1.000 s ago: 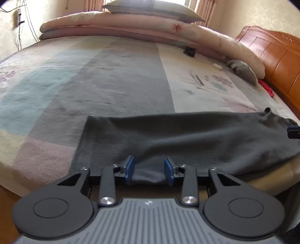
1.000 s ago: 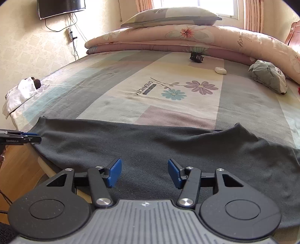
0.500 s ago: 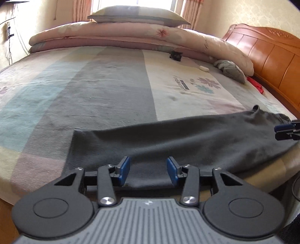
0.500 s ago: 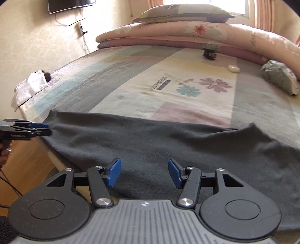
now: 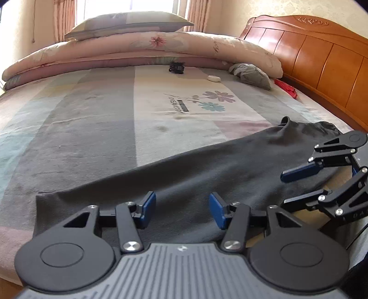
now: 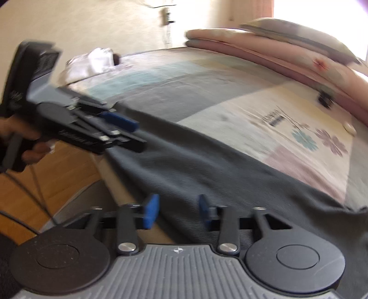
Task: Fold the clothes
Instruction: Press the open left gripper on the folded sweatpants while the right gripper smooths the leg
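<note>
A long dark grey garment (image 5: 207, 174) lies flat along the near edge of the bed, with a bunched end at the right (image 5: 306, 128). My left gripper (image 5: 181, 209) is open just over the garment's near hem, and nothing sits between its blue pads. In the left wrist view my right gripper (image 5: 292, 188) comes in from the right, open and turned sideways over the cloth. The right wrist view is blurred. There the right gripper (image 6: 178, 211) is open above the garment (image 6: 207, 165) at the bed's edge. A hand (image 6: 27, 145) holds the left gripper (image 6: 138, 133) over the garment's left end.
A folded floral quilt (image 5: 142, 48) and a pillow (image 5: 128, 21) lie across the far side. The wooden headboard (image 5: 322, 57) runs along the right. A crumpled grey cloth (image 5: 250, 73), a black clip (image 5: 176, 67) and a red item (image 5: 286, 88) lie on the sheet. A cable (image 6: 34, 184) hangs over the wood floor.
Both grippers have swung toward each other, so each now shows large in the other's view. The left gripper's fingers have spread a little wider.
</note>
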`<state>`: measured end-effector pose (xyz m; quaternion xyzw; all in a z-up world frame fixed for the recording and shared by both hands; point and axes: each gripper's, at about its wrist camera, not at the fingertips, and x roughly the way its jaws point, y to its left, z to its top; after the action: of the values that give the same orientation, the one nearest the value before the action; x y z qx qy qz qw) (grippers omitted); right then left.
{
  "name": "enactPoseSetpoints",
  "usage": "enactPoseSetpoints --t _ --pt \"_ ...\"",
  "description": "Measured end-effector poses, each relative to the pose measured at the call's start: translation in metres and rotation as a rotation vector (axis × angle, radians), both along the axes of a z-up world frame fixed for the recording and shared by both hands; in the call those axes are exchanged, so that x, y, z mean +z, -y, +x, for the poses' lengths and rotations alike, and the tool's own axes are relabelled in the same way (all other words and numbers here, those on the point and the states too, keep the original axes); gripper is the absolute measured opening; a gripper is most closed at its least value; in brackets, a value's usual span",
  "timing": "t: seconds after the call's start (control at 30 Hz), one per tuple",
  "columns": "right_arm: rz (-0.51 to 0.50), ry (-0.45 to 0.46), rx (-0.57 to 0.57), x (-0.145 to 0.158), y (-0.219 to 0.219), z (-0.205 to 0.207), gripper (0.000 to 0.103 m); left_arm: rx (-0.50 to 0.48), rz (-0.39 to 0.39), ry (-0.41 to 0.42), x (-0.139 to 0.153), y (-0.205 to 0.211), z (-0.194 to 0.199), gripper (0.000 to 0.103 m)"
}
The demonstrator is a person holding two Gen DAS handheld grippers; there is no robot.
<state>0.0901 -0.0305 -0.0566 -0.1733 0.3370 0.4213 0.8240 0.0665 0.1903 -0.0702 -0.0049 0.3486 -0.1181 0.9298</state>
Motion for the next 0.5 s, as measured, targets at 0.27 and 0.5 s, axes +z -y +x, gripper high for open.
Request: enactPoseSetpoints --t 0.27,0.5 --pt "-0.094 0.083 0.201 -0.014 -0.028 -0.009 0.022 0.000 -0.018 -0.002 0.000 0.004 0.003 0.054" --pt "-0.149 0.116 0.307 -0.022 -0.038 -0.004 0.023 0.054 -0.033 -0.011 0.003 -0.012 -0.006 0.057"
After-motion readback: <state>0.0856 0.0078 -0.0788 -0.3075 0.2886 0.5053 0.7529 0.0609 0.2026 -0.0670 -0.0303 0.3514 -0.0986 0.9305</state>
